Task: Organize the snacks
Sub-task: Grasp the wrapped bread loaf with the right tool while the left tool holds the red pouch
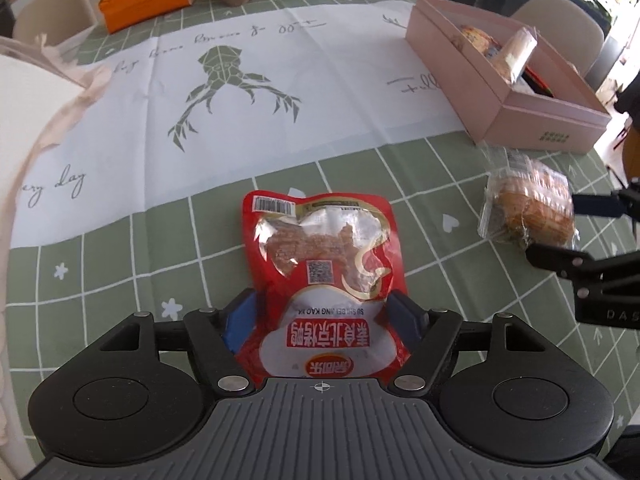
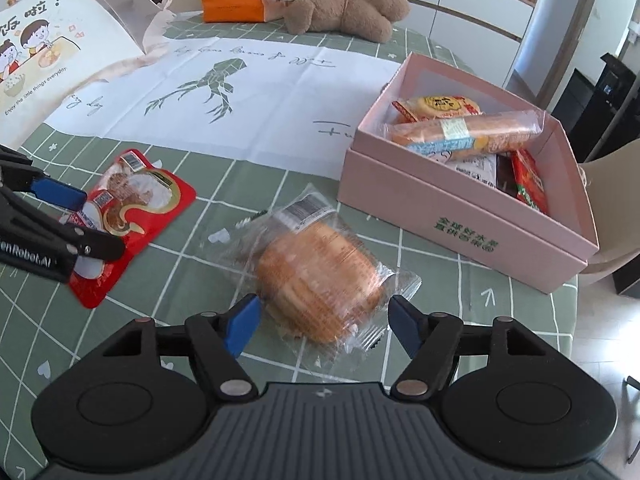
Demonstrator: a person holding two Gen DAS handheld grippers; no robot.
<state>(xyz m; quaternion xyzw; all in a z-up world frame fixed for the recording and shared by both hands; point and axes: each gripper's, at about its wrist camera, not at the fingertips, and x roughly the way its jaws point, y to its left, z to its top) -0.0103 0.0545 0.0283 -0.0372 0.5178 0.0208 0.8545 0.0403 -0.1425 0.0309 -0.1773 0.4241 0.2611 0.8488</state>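
A: Where the left gripper (image 1: 324, 316) is lowered over the table, what is seen between its blue pads?

B: A red snack pouch (image 1: 324, 264) with a clear window is straddled there, lying flat on the green checked tablecloth (image 1: 120, 280). The jaws are spread wide; whether the pads touch the pouch edges cannot be told.

A: And at the right gripper (image 2: 324, 324)?

B: A clear-wrapped bread roll (image 2: 320, 276) is lying between its fingers, also flat on the cloth. The jaws are parted wider than the loaf, with a gap seen on each side; only the wrapper's loose edge is near the right pad.

A: How are the two snacks placed?

B: They are set near each other, the pouch to the left of the roll.

A: What is found farther back?

B: An open pink box (image 2: 460, 216) is placed beyond the roll to the right, with several wrapped snacks already inside. At the far edge a brown plush toy (image 2: 344, 8) and an orange tissue case (image 2: 232, 2) are seen.
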